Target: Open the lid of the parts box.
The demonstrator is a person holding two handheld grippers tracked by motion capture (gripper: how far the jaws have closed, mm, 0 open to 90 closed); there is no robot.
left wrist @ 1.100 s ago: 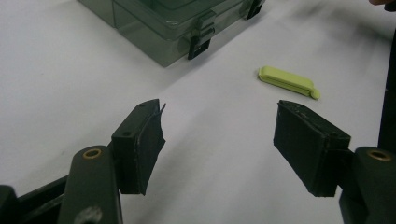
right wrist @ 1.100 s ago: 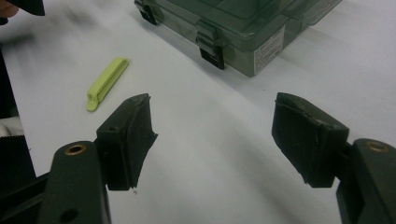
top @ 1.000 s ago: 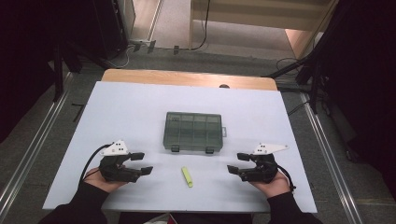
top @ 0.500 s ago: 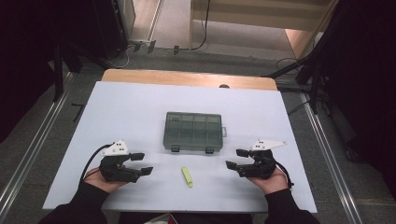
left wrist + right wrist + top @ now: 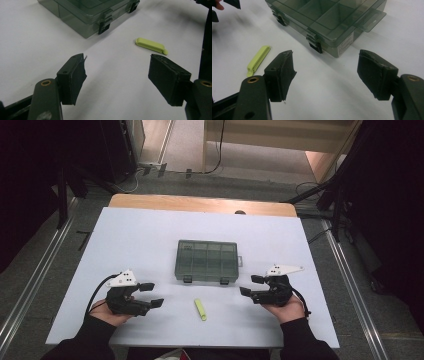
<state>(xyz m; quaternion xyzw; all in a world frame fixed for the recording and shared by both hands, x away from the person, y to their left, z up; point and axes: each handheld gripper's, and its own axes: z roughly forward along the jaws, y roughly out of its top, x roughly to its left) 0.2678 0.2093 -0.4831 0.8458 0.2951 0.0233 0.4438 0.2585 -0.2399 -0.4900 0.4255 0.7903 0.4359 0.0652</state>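
A smoky clear compartment box lies closed in the middle of the white table, its two dark latches facing me. In front of it rests a small yellow-green clip. My left gripper sits open near the front left, pointing right toward the clip, with the box beyond. My right gripper is open at the front right, pointing left; its view has the box ahead and the clip to the left. Nothing is between either pair of jaws.
A wooden strip runs along the table's far edge. Metal rails flank the table on the floor, and cables lie on the floor beyond. Bare white surface surrounds the box.
The right gripper has shifted slightly left and forward toward the box. The left gripper, box and clip have stayed put.
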